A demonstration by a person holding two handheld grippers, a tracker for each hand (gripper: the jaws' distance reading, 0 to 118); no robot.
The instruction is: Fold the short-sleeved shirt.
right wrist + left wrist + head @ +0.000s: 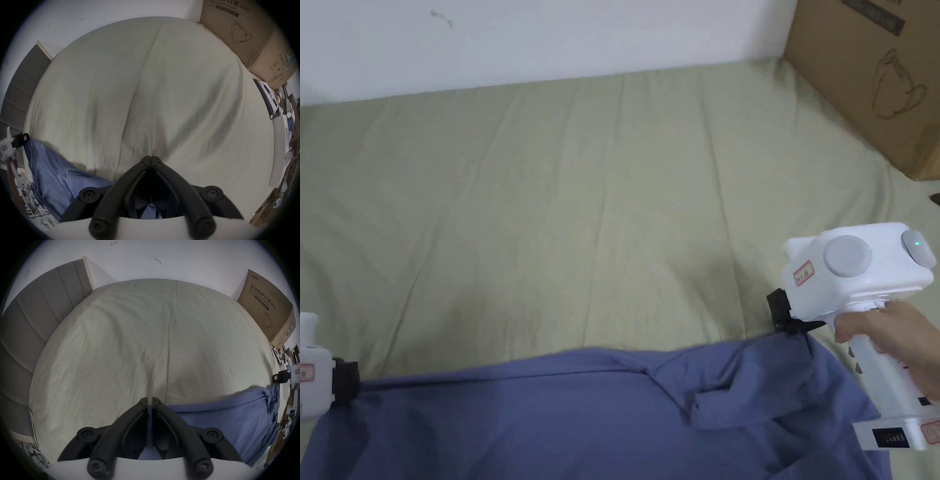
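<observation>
The blue, soft-cotton short-sleeved shirt (pixel 600 412) hangs stretched between the two grippers over the near edge of a pale green bedsheet (pixel 581 206), its top edge pulled nearly straight and a rumpled fold toward the right end. In the head view the left gripper (pixel 345 380) is cut off at the frame edge, so its jaws cannot be read there; the left gripper view settles it, showing the left gripper (pixel 150 403) with both black jaws pressed onto a thin pleat of blue cloth. The right gripper (pixel 784 322), held by a hand (pixel 897 337), meets the shirt's right corner in the head view; in its own view the right gripper (pixel 151 160) has its jaws together, blue fabric caught deep between them. The lower shirt falls out of frame. A brown cardboard box (pixel 862 75) stands at the far right corner. The gripper views add a grey padded headboard (pixel 37 313)
</observation>
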